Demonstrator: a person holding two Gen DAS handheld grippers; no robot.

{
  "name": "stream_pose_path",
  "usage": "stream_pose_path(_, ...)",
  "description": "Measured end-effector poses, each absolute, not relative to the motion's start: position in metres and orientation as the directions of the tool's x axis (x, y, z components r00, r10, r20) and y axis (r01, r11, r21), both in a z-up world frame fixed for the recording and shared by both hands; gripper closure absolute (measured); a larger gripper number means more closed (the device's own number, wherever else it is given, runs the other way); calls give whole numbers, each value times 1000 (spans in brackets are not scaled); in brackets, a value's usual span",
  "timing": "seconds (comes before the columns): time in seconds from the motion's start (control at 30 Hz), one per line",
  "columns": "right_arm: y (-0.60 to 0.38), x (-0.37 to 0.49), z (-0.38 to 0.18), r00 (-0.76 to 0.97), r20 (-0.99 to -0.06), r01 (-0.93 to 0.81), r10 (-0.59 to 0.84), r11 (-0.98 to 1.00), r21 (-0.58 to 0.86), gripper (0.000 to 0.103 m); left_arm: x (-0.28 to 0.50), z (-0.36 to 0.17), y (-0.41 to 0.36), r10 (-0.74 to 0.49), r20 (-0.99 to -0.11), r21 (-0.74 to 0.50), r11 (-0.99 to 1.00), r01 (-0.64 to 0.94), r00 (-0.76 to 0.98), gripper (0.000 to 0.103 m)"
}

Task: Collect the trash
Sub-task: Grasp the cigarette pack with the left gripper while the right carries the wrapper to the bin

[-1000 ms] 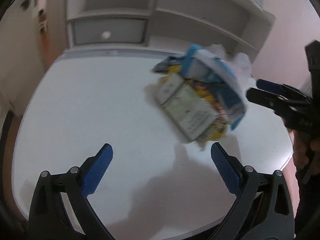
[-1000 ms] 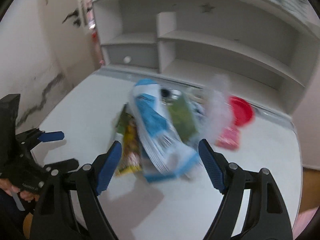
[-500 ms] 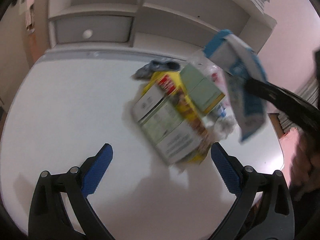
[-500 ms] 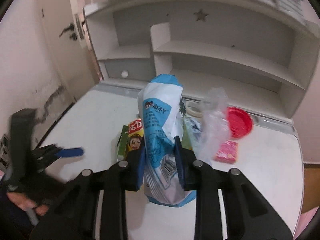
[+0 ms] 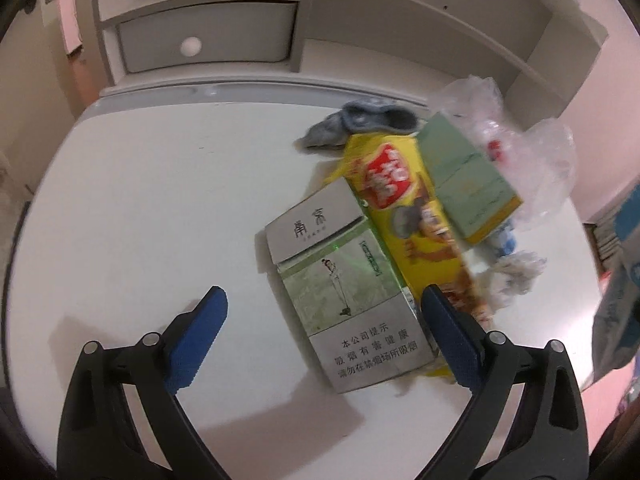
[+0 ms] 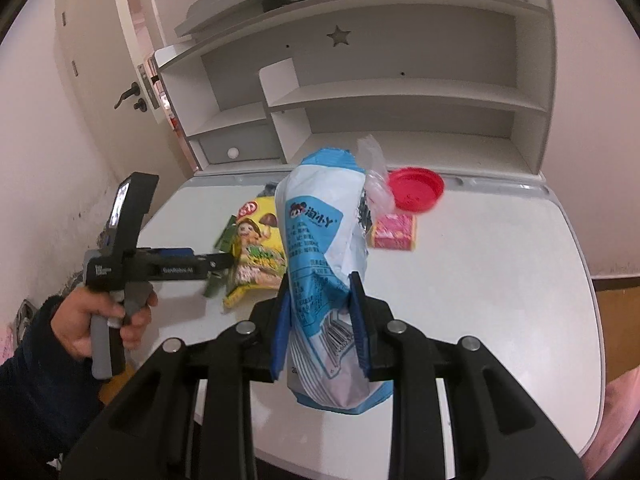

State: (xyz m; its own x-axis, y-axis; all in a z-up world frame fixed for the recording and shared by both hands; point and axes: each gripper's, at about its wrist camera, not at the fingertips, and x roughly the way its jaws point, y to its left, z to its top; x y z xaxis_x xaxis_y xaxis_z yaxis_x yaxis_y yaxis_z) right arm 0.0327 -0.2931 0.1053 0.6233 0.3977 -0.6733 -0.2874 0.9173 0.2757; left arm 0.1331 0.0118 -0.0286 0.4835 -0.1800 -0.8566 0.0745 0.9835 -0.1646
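Note:
My right gripper (image 6: pixel 320 320) is shut on a blue and white snack bag (image 6: pixel 324 248), held upright above the white table (image 6: pixel 480 280). The same bag (image 5: pixel 620 312) shows at the right edge of the left wrist view. My left gripper (image 5: pixel 320 336) is open just above the table, with a grey-green cigarette carton (image 5: pixel 344 284) lying between its fingers. Beside the carton lie a yellow snack bag (image 5: pixel 408 208), a pale green box (image 5: pixel 464 184), crumpled clear plastic (image 5: pixel 532 160), white tissue (image 5: pixel 516 272) and a grey sock (image 5: pixel 360 124).
A red lid (image 6: pixel 416 190) and a pink packet (image 6: pixel 394 232) lie at the back of the table. A white shelf unit (image 6: pixel 400 80) with a drawer (image 5: pixel 208 36) stands behind. A person's hand (image 6: pixel 96 320) holds the left gripper (image 6: pixel 176 268) at the table's left edge.
My right gripper closed on the blue and white bag and lifted it off the pile, moving away to the right. My left gripper came forward and down over the cigarette carton.

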Motion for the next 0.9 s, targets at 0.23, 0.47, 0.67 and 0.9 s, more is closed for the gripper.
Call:
stream_pose_path(0.23, -317, 20, 92, 621, -670, -251, 405, 914, 320, 74, 136, -38, 29, -80, -890, -56, 996, 66, 450, 18)
stream_pose_path(0.47, -327, 11, 81, 616, -677, -220, 404, 912, 345, 74, 137, -44, 29, -23, -887, 28, 994, 103, 461, 17)
stream_pose_path(0.67, -349, -3, 81, 642, -678, -164, 359, 927, 336, 74, 120, -28, 30, -31, -856, 29, 994, 107, 516, 50)
stream_pose_path(0.9, -424, -49, 74, 711, -677, 54, 188, 946, 319, 74, 72, 32, -12, -98, -742, 60, 975, 212, 663, 50)
